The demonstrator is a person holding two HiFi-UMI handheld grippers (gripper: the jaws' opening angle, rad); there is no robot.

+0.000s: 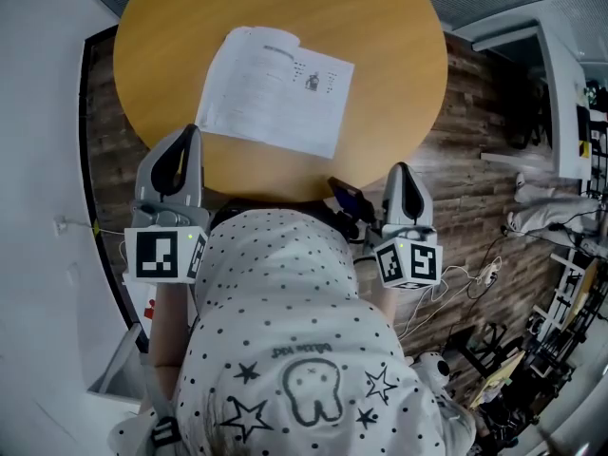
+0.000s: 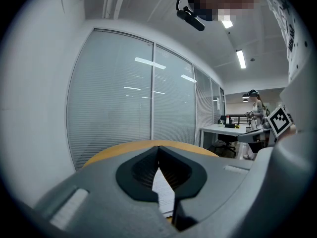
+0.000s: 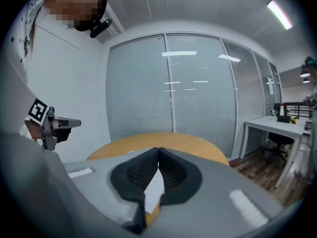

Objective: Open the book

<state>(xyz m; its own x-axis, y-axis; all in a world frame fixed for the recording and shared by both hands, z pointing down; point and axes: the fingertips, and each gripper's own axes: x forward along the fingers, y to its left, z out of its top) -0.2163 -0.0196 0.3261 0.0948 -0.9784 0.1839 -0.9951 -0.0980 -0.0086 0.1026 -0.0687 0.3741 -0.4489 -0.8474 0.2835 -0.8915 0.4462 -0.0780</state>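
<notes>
So, the book (image 1: pixel 275 91) is lying flat on the round worktop (image 1: pixel 380 27), a bit left of the middle. A printed page is facing up and its far edge is curling. The left tongs (image 1: pixel 190 133) and right tongs (image 1: pixel 401 171) are both sitting closed and empty at the near rim, apart from it. I'm reading that 2 ways: a printed cover waiting to be lifted, or a book already lying open. I'm not calling a move.

The book (image 1: pixel 275 88) is thin and white and lies flat on the round wooden bench (image 1: pixel 380 27), turned askew, on the half nearer the person. Its upward face is a white page with lines of dark print and a small dark picture. A curled fold runs along its far edge. Nothing touches it.
</notes>
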